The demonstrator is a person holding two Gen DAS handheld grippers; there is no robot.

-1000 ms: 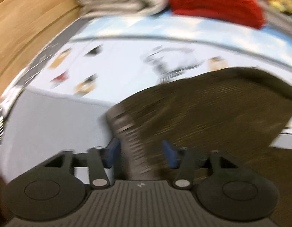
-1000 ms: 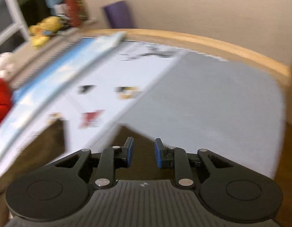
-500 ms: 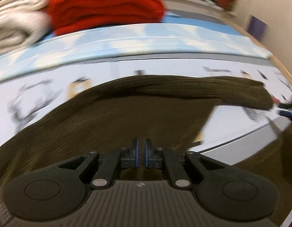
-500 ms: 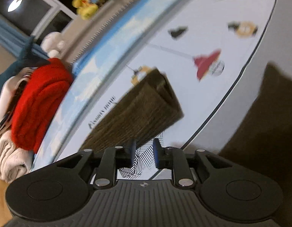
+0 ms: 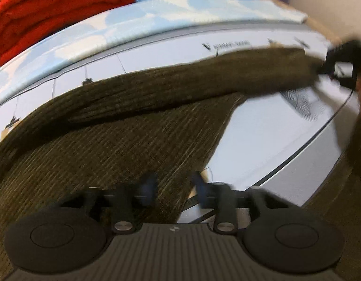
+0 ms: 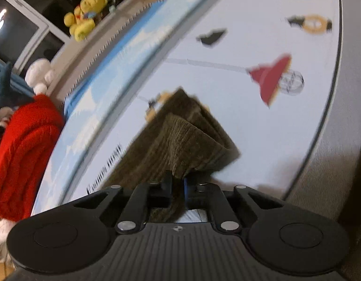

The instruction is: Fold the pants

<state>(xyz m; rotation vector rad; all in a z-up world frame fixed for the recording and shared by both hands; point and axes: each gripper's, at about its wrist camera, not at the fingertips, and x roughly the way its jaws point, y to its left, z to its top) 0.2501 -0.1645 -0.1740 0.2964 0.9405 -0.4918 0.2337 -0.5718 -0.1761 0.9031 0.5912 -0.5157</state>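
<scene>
Dark olive corduroy pants (image 5: 124,126) lie on a white printed bed cover (image 5: 262,126). In the left wrist view my left gripper (image 5: 173,187) is open, its blurred blue pads either side of the pants' near edge. The folded leg runs to the far right, where my right gripper (image 5: 339,65) holds its end. In the right wrist view my right gripper (image 6: 178,182) is shut on the cuff end of the pants (image 6: 180,140), which bunches up in front of the fingers.
A folded red blanket (image 5: 56,11) lies at the back left, also in the right wrist view (image 6: 23,154). A blue cloud-print strip (image 5: 180,7) runs along the far side. Yellow plush toy (image 6: 83,16) sits on a ledge. Grey cover edge (image 6: 332,159) at right.
My left gripper was shut on the pants half a second ago and has opened. My right gripper has closed on the leg's cuff end and the leg is drawn out longer.
</scene>
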